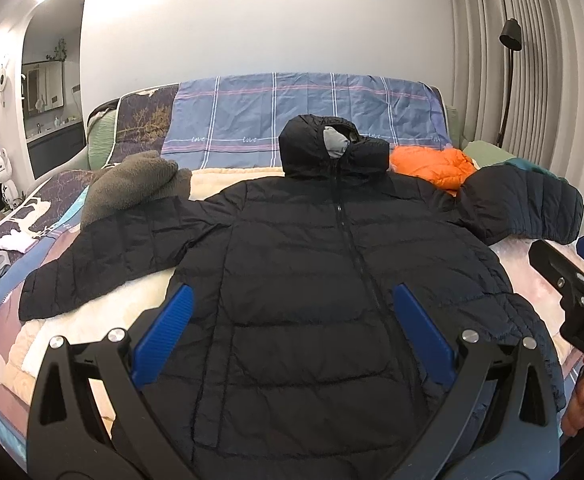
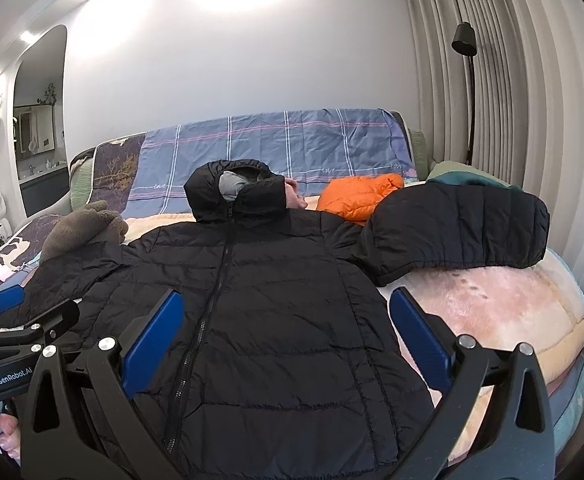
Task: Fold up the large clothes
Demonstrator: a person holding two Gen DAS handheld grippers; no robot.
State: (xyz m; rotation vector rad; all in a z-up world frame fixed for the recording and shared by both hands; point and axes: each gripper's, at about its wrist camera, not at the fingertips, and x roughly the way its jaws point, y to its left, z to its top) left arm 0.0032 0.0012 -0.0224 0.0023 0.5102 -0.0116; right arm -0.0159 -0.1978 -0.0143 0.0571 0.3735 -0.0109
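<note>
Lying zipped and flat, the black puffer jacket (image 1: 311,280) looked light, soft, slippery — best pinched at the near hem — while both the left gripper (image 1: 292,336) and right gripper (image 2: 288,336) hung spread, empty.

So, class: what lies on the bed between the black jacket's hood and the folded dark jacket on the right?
An orange puffer jacket lies between the hood and the folded dark jacket; the right wrist view shows it best.

Jacket (image 1: 299,280) flat on bed (image 2: 511,308), hood (image 1: 311,148) toward headboard (image 1: 292,112), sleeves (image 1: 104,256) outspread left and right.
</note>
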